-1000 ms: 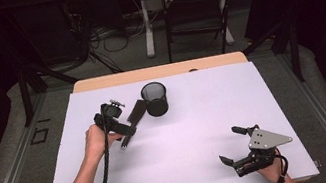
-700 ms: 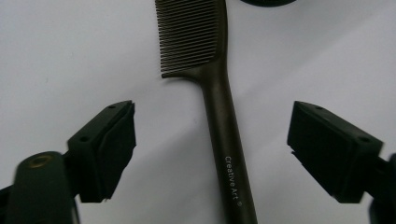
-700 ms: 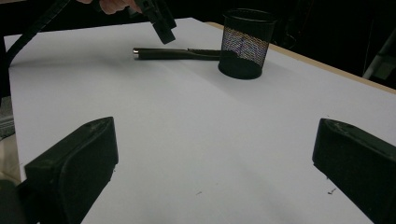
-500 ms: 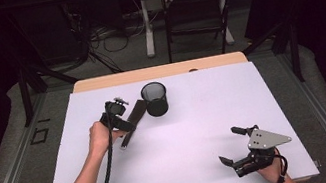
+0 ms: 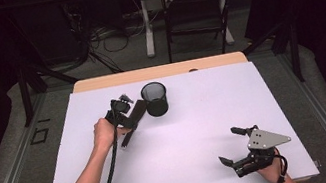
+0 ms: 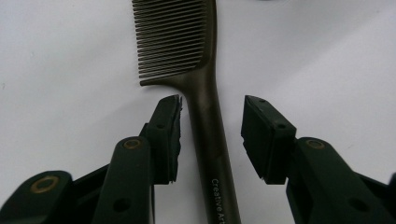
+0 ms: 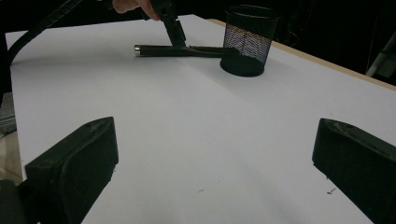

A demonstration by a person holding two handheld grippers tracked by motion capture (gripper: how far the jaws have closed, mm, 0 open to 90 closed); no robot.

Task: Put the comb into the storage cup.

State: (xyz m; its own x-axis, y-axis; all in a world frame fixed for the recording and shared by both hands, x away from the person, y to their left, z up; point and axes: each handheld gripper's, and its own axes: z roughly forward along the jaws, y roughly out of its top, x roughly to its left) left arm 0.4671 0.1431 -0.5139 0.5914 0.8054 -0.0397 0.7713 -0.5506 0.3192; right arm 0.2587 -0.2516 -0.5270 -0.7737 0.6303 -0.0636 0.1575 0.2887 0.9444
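Observation:
A dark comb (image 6: 173, 37) lies flat on the white table, teeth toward the black mesh cup (image 5: 155, 99). My left gripper (image 6: 212, 105) reaches down over the comb's handle, one jaw on each side of it. Its jaws have just been closing. The left pad is almost at the handle and the right pad still stands off it, so the gripper is open. In the high view the left gripper (image 5: 128, 123) sits just left of the cup, over the comb (image 5: 138, 110). My right gripper (image 5: 229, 146) rests open near the front right of the table, with nothing between its jaws.
The white sheet (image 5: 205, 114) covers the table, with a wooden edge (image 5: 157, 72) behind it. In the right gripper view the cup (image 7: 247, 39) stands far off, with the comb (image 7: 154, 50) and left gripper (image 7: 175, 39) beside it. Chairs and cables lie beyond.
The left hand has edged to the right toward the cup, and its jaws have narrowed around the comb's handle. The right gripper has stayed put.

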